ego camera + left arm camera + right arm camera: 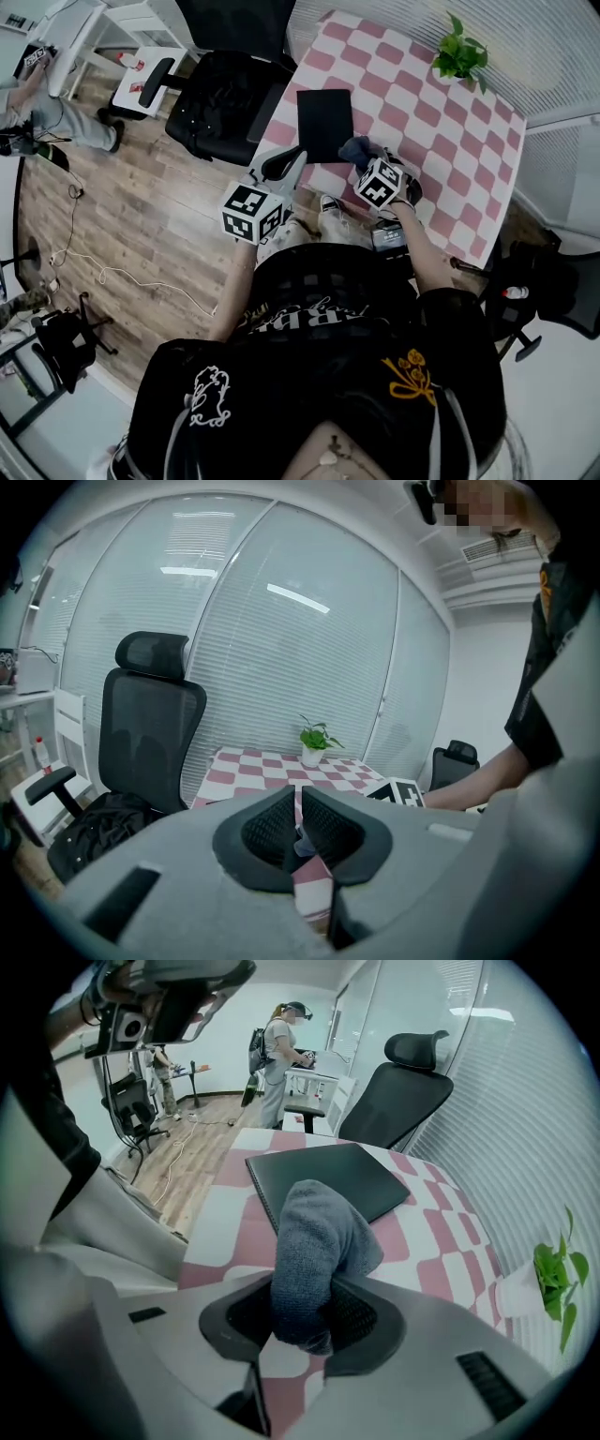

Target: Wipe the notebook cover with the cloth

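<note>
Both jaws of your right gripper [305, 1314] are clamped on the grey cloth [317, 1237], whose bunched end sticks out ahead. Lower that end flat onto the black notebook [328, 1178], which lies just beyond on the checked desk [441, 1241], and sweep along its cover. Your left gripper [300, 834], jaws nearly together and empty, could steady a corner.

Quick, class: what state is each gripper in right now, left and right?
Left gripper: jaws closed, nothing held.
Right gripper: jaws closed on the cloth.
</note>
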Demonstrator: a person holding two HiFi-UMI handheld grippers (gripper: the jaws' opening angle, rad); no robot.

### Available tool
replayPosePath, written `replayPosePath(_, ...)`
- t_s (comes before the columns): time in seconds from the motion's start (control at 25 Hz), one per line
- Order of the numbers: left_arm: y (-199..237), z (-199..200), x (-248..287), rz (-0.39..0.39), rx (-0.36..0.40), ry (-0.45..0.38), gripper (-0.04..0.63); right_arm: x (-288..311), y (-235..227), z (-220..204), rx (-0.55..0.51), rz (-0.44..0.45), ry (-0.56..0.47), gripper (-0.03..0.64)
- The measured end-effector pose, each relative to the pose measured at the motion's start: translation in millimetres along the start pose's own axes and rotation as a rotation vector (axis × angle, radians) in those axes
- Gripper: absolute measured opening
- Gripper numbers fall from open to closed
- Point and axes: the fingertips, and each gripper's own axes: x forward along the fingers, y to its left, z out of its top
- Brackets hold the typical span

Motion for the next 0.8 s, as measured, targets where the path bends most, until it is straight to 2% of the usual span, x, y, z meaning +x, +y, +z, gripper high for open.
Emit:
replayPosePath(0.12,-6.5,-5.2,-10.2,0.001,-0.003,-0.01,0.017,-7.4,7.0,-7.9,0.028,-0.007,-0.014,0.121)
replayPosePath(0.2,-12.7,-10.2,-21.7,-0.006,-0.001,-0.016,0.017,-23.0,7.0,-8.9,0.085,-0.038,-0.045,0.121)
replayPosePath(0.36,0.0,-15.4,-58.1,0.021,0.03,-0.006,0.017,-50.6,4.6,35.7,0.263,-0.089,-0.199,0.121)
replayPosePath(0.6,1.7,-29.6,-87.9,0.046,-0.009,-0.034,0.017,-86.5,33.2,85.0,0.453,-0.034,-0.412,0.121)
replayPosePath(0.8,-4.8,-50.3,-101.2,0.034,-0.038,-0.028,0.017,-108.8,70.6,99.7,0.565,0.004,-0.498,0.121)
